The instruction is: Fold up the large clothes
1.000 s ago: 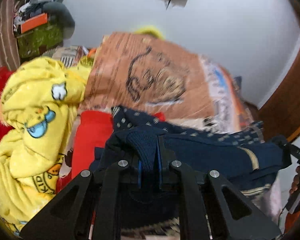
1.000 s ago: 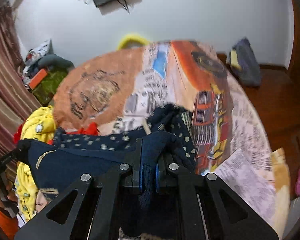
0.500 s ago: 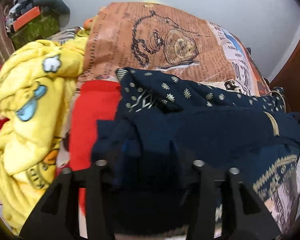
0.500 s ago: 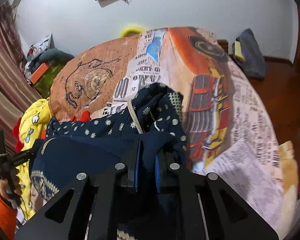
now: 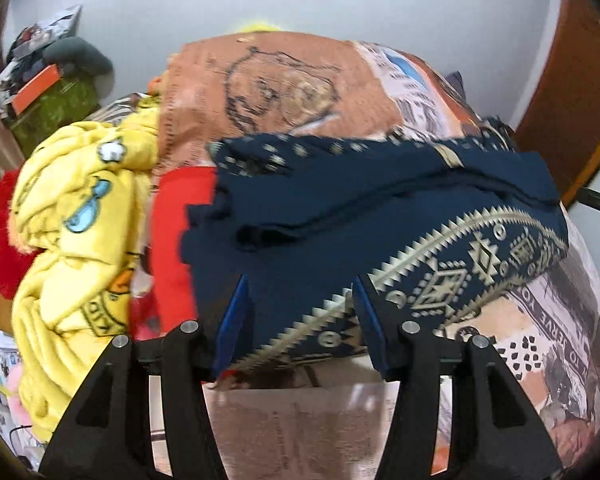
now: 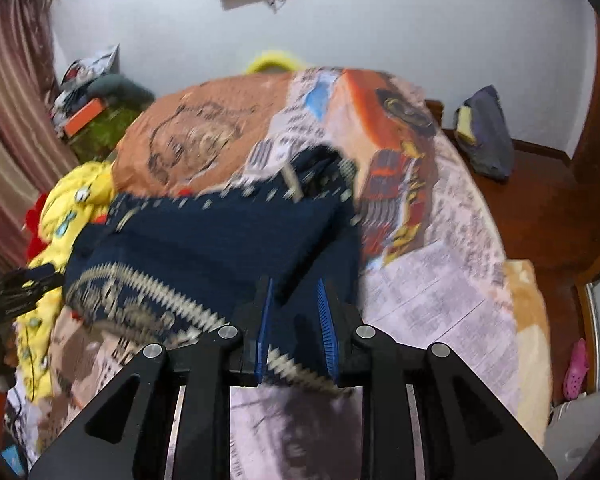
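bed with the newspaper-print cover [image 5: 300, 432] under both tools: left tool [image 5: 300, 320] apart, right tool [image 6: 294, 324] just opening around the navy patterned knit garment's [image 5: 380, 216] hem, so pulling back could snag and undo the fold.

The right gripper [image 6: 294, 320], jaws just opening, straddles the near edge of the folded navy garment [image 6: 220, 248] on the printed bedspread [image 6: 440, 300].

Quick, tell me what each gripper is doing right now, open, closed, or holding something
Left gripper: open, jaws just spread wide, navy garment lying loose between them.
Right gripper: just opening, garment between the pads, apparently released.
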`<state>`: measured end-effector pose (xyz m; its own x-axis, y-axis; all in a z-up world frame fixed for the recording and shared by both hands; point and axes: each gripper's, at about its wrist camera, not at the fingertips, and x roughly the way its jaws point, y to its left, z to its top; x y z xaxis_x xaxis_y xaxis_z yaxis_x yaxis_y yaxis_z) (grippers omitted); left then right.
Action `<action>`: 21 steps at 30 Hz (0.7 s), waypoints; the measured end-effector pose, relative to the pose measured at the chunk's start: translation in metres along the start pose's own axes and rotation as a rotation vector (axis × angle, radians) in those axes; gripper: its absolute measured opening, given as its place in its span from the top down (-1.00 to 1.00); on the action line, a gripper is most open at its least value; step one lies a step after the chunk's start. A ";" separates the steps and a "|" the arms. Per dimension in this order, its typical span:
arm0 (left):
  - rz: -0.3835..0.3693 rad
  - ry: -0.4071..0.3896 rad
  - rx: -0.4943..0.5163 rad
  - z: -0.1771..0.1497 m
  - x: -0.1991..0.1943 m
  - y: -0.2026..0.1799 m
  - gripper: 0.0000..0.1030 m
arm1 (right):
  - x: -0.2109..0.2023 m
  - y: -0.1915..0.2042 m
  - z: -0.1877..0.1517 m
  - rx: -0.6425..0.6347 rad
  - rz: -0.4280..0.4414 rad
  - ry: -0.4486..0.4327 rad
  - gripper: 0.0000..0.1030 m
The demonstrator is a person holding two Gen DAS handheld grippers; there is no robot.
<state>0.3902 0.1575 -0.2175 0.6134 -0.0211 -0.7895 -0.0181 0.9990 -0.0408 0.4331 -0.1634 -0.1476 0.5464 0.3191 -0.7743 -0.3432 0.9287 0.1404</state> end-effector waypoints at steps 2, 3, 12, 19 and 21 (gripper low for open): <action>-0.011 0.017 0.003 0.002 0.012 -0.007 -0.04 | 0.009 0.008 -0.005 -0.011 0.022 0.028 0.60; -0.022 0.028 -0.005 0.004 0.019 -0.009 -0.04 | 0.013 0.011 -0.007 -0.016 0.026 0.039 0.60; -0.047 0.068 -0.127 0.042 0.077 0.025 -0.04 | 0.077 0.044 0.015 -0.128 -0.006 0.111 0.60; 0.091 0.046 -0.151 0.109 0.098 0.060 -0.04 | 0.103 0.053 0.086 -0.183 -0.087 0.051 0.60; 0.134 0.006 -0.177 0.124 0.089 0.069 -0.03 | 0.098 0.048 0.104 -0.127 -0.119 0.005 0.60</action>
<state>0.5415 0.2294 -0.2150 0.5918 0.1106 -0.7985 -0.2378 0.9704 -0.0418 0.5493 -0.0679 -0.1527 0.5849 0.2074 -0.7841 -0.3705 0.9283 -0.0309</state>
